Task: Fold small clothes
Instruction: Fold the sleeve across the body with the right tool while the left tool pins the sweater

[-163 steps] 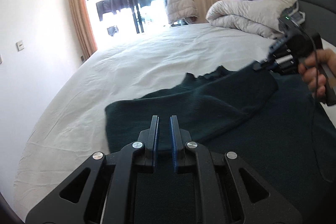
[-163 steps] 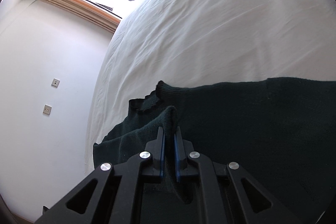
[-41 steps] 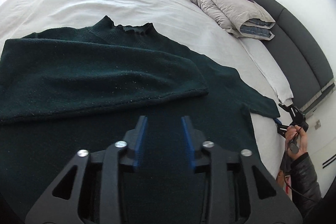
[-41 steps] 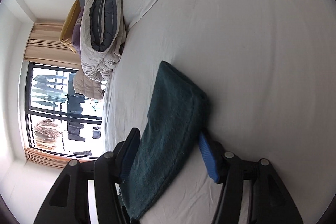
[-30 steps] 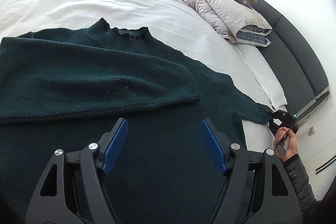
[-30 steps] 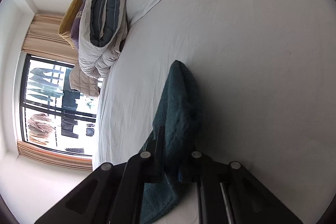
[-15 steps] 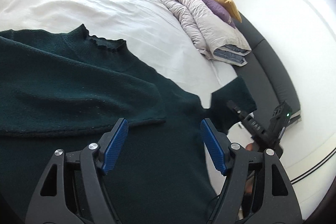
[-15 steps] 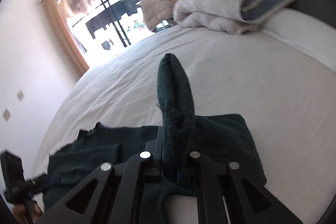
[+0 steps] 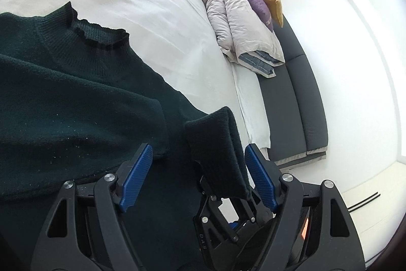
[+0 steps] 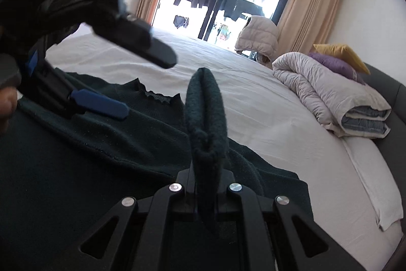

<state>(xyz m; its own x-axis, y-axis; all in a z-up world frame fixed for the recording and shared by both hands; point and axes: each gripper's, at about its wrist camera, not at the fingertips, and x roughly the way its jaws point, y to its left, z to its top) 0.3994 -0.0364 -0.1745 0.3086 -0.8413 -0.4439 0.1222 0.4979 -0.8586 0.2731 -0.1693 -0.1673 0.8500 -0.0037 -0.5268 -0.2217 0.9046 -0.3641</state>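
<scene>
While the left hand-held gripper (image 9: 198, 173) hovers spread apart, the right hand-held gripper (image 10: 206, 175) clamps the sweater's sleeve (image 10: 205, 118), lifting it to fold across the sweater (image 9: 63, 103) on the bed (image 9: 152, 4).

Our left tongs (image 9: 198, 172) are spread wide, blue pads (image 9: 137, 174) far apart, nothing pinched between them. Our right tongs (image 10: 206, 177) sit clamped tight on the sweater sleeve cuff (image 10: 205, 123), which stands upright out of the jaws. The right tongs lie just below and in front of the left ones, very close. Part of our left hand (image 10: 6, 103) shows at the frame edge.
</scene>
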